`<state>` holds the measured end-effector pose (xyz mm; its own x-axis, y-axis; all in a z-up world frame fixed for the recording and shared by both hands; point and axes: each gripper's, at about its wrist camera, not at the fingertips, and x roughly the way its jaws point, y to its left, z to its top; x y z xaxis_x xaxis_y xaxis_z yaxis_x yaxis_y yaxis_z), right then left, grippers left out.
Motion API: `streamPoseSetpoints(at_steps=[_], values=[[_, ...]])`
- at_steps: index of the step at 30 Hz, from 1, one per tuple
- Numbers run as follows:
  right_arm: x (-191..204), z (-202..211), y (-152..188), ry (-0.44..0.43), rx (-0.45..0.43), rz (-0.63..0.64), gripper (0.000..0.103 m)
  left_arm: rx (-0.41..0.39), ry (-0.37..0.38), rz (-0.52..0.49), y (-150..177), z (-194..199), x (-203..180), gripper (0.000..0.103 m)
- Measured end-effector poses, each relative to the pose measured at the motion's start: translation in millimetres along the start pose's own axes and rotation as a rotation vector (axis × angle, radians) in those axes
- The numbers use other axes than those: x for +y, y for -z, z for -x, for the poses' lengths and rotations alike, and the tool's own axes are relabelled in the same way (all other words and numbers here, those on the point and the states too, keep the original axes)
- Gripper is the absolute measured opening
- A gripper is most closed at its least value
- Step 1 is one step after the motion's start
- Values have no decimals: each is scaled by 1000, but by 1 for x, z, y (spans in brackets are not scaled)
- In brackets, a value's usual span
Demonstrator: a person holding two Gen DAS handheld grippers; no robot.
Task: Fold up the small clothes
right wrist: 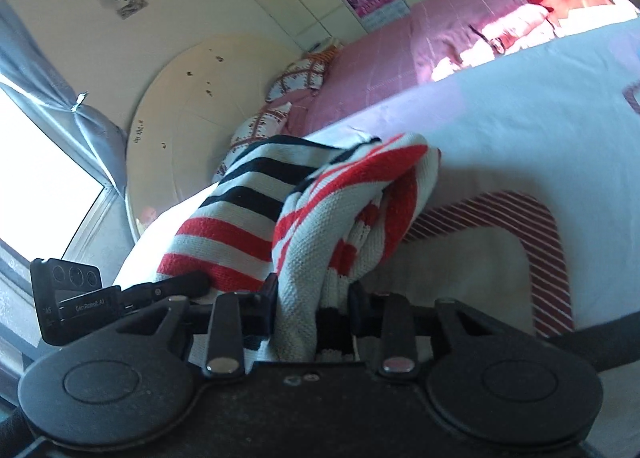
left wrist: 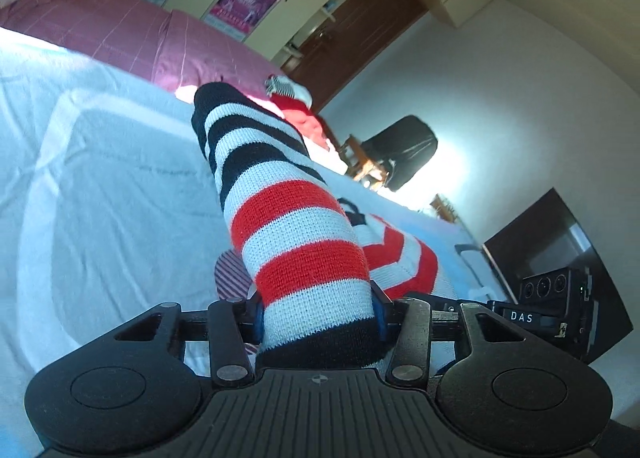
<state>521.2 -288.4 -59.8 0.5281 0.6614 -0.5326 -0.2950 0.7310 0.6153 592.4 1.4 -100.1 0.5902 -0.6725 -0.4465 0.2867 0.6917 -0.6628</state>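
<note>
The striped sock (left wrist: pixel 296 234) is held above the white sheet (left wrist: pixel 100 178), one end clamped in the left gripper (left wrist: pixel 318 322), the other end bunched and clamped in the right gripper (right wrist: pixel 314 310). The ends are hidden between the closed jaws. No container is seen. A red garment (left wrist: pixel 304 118) lies far off at the bed edge, its shape hard to make out. A striped border (right wrist: pixel 548 246) on the sheet is partly covered by the sock.
</note>
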Motion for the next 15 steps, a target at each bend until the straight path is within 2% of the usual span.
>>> streamPoseSetpoints(at_steps=[6,12,15], values=[[61,-24,-3,-71,13,73,32,-87,-17,25,5,79,29,46],[115,-91,17,-149,92,85,32,-121,-108,75,16,166,88,46],[131,-127,33,-179,155,60,32,-121,-151,151,31,195,131,46]])
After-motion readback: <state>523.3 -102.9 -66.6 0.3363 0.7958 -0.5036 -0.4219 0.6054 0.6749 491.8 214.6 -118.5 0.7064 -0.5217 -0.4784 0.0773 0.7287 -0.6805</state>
